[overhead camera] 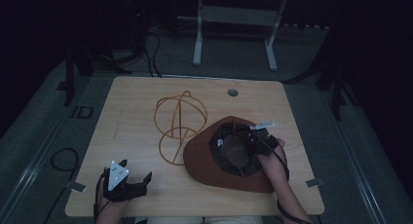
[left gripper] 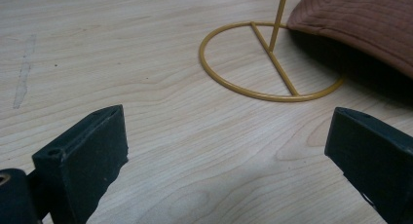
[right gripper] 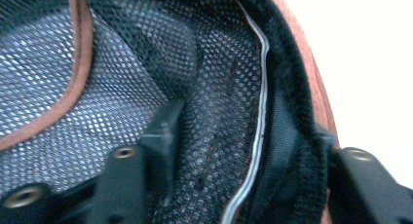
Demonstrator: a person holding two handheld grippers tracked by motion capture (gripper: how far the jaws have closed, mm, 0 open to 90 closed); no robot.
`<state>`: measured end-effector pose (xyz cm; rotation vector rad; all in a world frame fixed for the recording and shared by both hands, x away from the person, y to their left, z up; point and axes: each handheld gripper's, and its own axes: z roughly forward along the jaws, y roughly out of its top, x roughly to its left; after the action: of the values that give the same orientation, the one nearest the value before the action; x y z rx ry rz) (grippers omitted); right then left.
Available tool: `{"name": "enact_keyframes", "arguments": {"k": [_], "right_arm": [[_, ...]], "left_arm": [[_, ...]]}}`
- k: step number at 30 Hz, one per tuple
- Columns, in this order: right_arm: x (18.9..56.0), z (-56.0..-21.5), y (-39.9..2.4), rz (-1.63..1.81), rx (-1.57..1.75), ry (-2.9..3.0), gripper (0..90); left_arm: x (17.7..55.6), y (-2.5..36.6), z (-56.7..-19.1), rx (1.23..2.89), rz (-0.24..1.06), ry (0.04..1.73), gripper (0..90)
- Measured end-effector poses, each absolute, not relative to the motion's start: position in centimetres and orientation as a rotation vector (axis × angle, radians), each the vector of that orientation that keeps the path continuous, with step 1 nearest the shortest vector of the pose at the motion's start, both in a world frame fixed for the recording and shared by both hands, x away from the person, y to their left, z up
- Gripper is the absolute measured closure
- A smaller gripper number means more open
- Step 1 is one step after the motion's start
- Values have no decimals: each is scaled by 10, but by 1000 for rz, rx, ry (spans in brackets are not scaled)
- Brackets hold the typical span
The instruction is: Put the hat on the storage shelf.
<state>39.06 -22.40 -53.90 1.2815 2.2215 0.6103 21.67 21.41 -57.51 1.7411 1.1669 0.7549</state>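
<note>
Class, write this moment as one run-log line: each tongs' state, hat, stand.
left tongs: open, idle on table | right tongs: shut on hat rim | brown hat: upside down | wire hat stand: upright, beside hat

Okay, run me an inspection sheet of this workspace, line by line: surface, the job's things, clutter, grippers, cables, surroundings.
Surface: light wooden table, with a round grommet hole near the far edge.
Job's things: brown hat lying upside down, mesh lining showing; yellow wire stand beside it, the hat's brim overlapping its base ring.
Clutter: nothing seen.
Grippers: left gripper open, at the near left of the table, holding nothing; right gripper with one jaw inside the hat and one outside, across the inner band.
Cables: one trails from the right gripper; loose loops on the floor.
Surroundings: dim room, grey floor, white frame legs behind the table.
</note>
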Motion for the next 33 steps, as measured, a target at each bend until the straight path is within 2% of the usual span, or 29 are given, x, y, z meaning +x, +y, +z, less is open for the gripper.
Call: {"name": "enact_keyframes", "arguments": {"k": [6, 8, 14, 21, 33], "right_arm": [[391, -540, -226, 526, 1268, 2169, 777], [390, -540, -229, 555, 1286, 2136, 818], [387, -534, -237, 637, 1282, 2099, 836], [376, -505, -251, 803, 1296, 2027, 843], [348, -448, -267, 1017, 1216, 1952, 842]], "left_arm": [[218, 214, -576, 1749, 753, 1175, 26], [218, 214, -576, 1750, 752, 1180, 26], [217, 214, -573, 1745, 734, 1179, 26], [213, 206, -563, 1751, 720, 1144, 41], [202, 185, -515, 1778, 684, 1021, 41]]}}
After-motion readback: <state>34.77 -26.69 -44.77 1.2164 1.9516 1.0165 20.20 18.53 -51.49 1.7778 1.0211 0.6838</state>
